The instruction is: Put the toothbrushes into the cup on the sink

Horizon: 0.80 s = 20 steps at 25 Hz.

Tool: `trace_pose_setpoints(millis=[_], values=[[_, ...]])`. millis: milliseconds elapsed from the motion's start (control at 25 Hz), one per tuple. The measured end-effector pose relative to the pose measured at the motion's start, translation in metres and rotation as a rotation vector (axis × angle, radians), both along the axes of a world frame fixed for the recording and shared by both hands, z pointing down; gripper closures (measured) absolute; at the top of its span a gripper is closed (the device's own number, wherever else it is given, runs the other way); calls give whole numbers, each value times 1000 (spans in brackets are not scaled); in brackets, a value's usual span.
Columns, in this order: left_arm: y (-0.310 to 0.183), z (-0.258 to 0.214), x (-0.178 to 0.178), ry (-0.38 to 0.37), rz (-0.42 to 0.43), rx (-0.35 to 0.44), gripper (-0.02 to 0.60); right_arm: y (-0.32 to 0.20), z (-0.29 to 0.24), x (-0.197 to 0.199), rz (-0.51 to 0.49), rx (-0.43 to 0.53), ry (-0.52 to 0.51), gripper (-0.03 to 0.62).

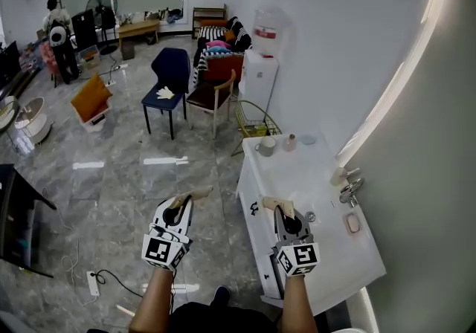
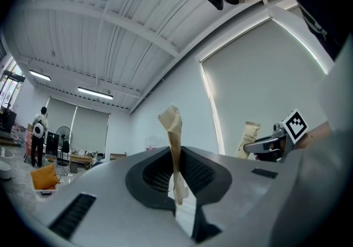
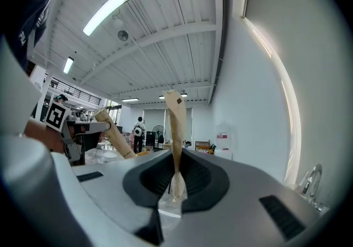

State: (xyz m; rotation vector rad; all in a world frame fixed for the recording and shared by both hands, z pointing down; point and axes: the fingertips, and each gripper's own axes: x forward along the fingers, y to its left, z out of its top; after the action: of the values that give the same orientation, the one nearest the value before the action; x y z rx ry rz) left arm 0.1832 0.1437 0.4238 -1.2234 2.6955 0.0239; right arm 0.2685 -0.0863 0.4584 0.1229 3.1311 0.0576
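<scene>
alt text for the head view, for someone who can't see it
From above: the left gripper grips one wrapped toothbrush, the right gripper another, both held out in a person's hands. A white sink counter lies ahead on the right, with a cup at its far end.

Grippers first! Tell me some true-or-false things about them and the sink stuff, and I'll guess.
1. The left gripper is shut on the left toothbrush packet. True.
2. The right gripper is empty. False: it is shut on the right toothbrush packet.
3. The cup stands at the far end of the white counter. True.
4. A toothbrush packet already sticks out of the cup. False: both packets are in the grippers.
5. The tap sits on the counter's open-floor side. False: the tap is on the wall side.
</scene>
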Motion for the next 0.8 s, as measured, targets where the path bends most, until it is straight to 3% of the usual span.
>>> trace_pose_setpoints(millis=[800], values=[[0,-14,-38,-16,19,22,535,5,-9,-50,-4,-27,-22,545]])
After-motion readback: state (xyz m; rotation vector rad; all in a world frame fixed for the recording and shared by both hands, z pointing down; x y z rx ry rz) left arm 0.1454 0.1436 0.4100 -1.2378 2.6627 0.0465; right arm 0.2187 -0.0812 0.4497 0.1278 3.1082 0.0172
